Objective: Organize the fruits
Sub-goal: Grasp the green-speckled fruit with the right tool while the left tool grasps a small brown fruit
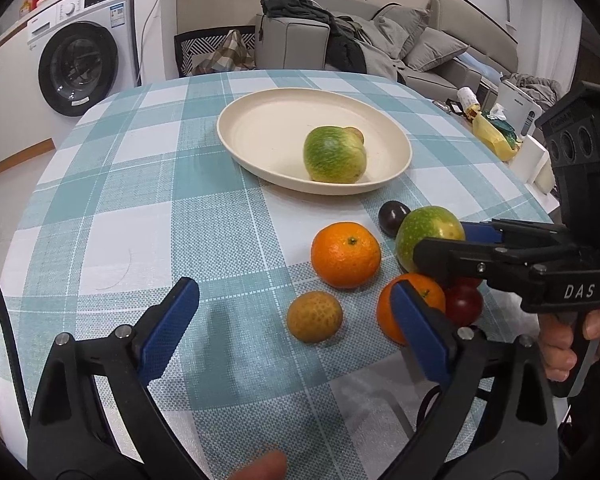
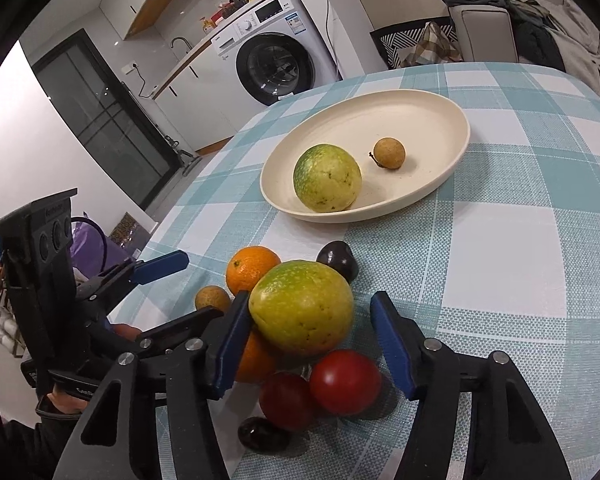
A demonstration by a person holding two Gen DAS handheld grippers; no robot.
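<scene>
In the left wrist view, the left gripper (image 1: 296, 312) was held wide over the checked tablecloth (image 1: 140, 208), with nothing pressed between its blue pads. A small brown fruit (image 1: 314, 316) lay on the cloth between the two fingers, touched by neither, which suggests it was being lined up as the next pick. One orange (image 1: 345, 254) sat just beyond it, and a second orange (image 1: 412, 306) was partly hidden behind the right-hand pad. The cream plate (image 1: 260, 100) stood further off, already holding a large green fruit (image 1: 334, 155), presumably because the plate was meant as the collecting place. The right gripper (image 1: 440, 246) was seen reaching in from the side around a second green fruit (image 1: 424, 228).

In the right wrist view, the right gripper (image 2: 308, 328) was drawn partway in around the green-yellow fruit (image 2: 302, 306). Its left pad lay against the fruit's side, while a clear gap was left at the other pad, so no grip had yet been made. The fruit rested on top of the pile, above two red fruits (image 2: 344, 380) and beside a dark plum (image 2: 337, 260), which likely explains why it was approached first. A small brown fruit (image 2: 389, 153) was also seen on the plate (image 2: 440, 108), behind the large one.
</scene>
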